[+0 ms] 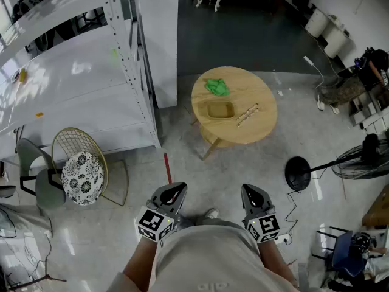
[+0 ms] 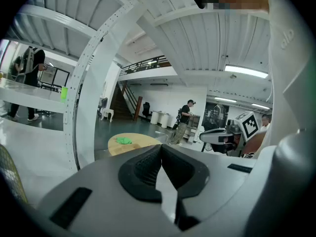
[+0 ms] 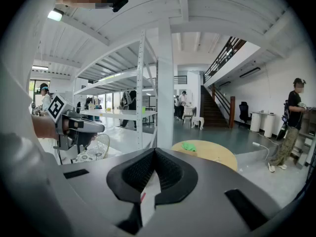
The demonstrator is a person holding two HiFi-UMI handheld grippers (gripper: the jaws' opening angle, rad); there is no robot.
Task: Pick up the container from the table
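Note:
The container point(image 1: 220, 110), a shallow tan square dish, sits on the round wooden table point(image 1: 262, 96), well ahead of me. A green cloth point(image 1: 217, 87) lies behind it and two thin sticks point(image 1: 247, 113) lie to its right. My left gripper point(image 1: 173, 193) and right gripper point(image 1: 252, 194) are held close to my body, far short of the table, both shut and empty. The left gripper view shows its gripper point(image 2: 161, 146) with jaws together, the table point(image 2: 140, 141) and the cloth point(image 2: 123, 140). The right gripper point(image 3: 155, 151) is the same in its own view. Neither gripper view shows the container.
A white shelving rack point(image 1: 91, 78) and a white pillar point(image 1: 159, 41) stand to the left of the table. A wire chair with a patterned cushion point(image 1: 82, 170) is at the near left. A floor fan point(image 1: 364, 157) with a black base point(image 1: 298, 173) stands at the right. A person point(image 2: 183, 122) stands far off.

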